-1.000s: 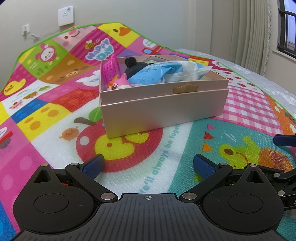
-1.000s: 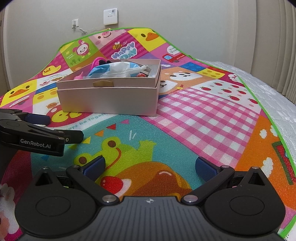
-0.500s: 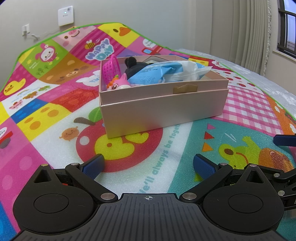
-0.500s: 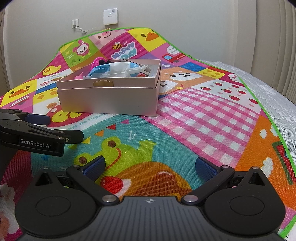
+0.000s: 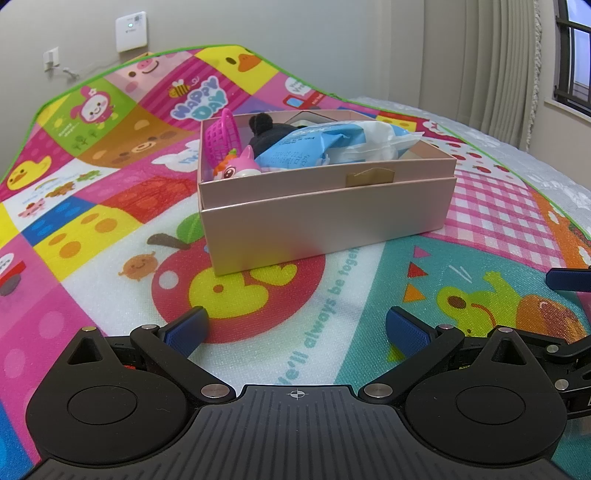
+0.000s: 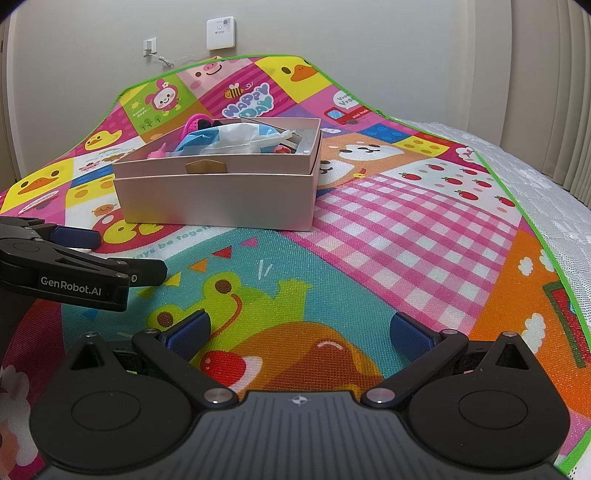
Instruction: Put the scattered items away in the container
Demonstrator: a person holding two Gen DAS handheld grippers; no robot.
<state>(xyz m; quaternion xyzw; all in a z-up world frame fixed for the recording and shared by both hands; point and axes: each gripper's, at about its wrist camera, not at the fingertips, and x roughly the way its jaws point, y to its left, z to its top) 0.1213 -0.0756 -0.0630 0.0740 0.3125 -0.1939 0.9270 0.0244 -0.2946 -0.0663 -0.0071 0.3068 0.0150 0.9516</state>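
Observation:
A pale pink cardboard box [image 5: 325, 218] stands on the colourful play mat [image 5: 110, 236]; it also shows in the right wrist view [image 6: 218, 203]. Inside it lie a blue and white packet [image 5: 332, 146], a pink toy basket [image 5: 221, 136], a pink toy animal [image 5: 240, 168] and a black plush item [image 5: 266, 129]. My left gripper [image 5: 295, 328] is open and empty, low over the mat in front of the box. My right gripper [image 6: 299, 328] is open and empty, to the right of the left one, whose fingers [image 6: 74, 254] show in the right wrist view.
The mat lies on a bed with a white cover [image 6: 535, 173] along its right side. A wall with a white device [image 5: 131, 31] and a socket [image 5: 50, 59] stands behind. Curtains [image 5: 498, 62] and a window are at the right.

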